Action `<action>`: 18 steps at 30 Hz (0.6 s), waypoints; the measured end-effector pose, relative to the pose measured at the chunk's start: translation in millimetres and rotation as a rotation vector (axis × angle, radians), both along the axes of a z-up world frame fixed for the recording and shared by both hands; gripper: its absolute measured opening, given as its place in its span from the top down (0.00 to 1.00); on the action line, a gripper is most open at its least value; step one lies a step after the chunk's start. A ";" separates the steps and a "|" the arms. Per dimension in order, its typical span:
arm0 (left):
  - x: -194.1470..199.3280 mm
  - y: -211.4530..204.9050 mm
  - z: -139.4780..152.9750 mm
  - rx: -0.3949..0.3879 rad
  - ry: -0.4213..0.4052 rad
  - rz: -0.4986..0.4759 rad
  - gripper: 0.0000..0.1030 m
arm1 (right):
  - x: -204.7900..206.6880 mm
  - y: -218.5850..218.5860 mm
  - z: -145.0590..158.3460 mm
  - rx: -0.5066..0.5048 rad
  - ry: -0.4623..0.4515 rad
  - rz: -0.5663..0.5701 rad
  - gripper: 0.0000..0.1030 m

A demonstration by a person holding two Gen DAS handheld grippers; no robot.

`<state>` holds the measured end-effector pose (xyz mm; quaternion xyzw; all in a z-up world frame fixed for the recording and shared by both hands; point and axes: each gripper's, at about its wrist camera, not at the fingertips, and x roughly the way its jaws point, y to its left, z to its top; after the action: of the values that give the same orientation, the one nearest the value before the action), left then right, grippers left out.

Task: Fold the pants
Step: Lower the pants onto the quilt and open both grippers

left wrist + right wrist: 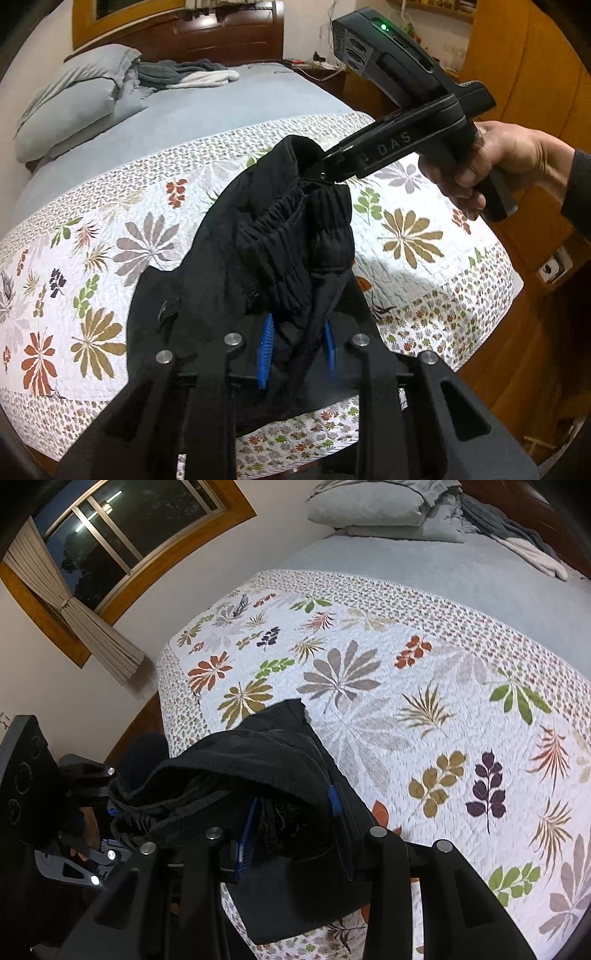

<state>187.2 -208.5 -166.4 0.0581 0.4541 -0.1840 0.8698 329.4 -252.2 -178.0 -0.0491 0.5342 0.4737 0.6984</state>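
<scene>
Status: I hold the black pants in the air above the floral quilt at the foot of the bed. Both tools grip the elastic waistband.

1. Left gripper: clenched on bunched fabric just below the waistband; cloth fills the gap between its blue pads.
2. Right gripper: closed over the waistband edge, with fabric draped across and between its blue pads. In the left wrist view its tip pinches the upper waistband rim.
3. The rest of the garment hangs below the grips. Whether any of it touches the quilt, I cannot tell.

Handling, in my judgement: the cloth is soft, limp and moderately thick. It will sag and bunch rather than keep a shape. The gathered elastic band is the firmest part and resists slipping, so I take hold there, one grip at each waistband end, before laying the pants flat.
</scene>
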 end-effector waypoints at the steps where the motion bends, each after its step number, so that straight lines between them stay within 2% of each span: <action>1: 0.4 -3.0 -3.9 0.004 0.005 -0.006 0.79 | -0.5 -1.4 -2.4 -0.002 -0.001 0.001 0.63; 14: 0.2 -27.7 -42.9 0.053 0.058 -0.068 0.79 | -6.8 -19.9 -37.2 -0.039 -0.015 0.021 0.63; 18: -3.4 -35.9 -56.3 0.083 0.066 -0.090 0.79 | -14.0 -22.6 -44.2 -0.063 -0.045 0.041 0.63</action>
<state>183.8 -244.4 -222.7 0.1085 0.4864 -0.2059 0.8421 315.3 -274.8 -222.3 -0.0924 0.5320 0.4698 0.6984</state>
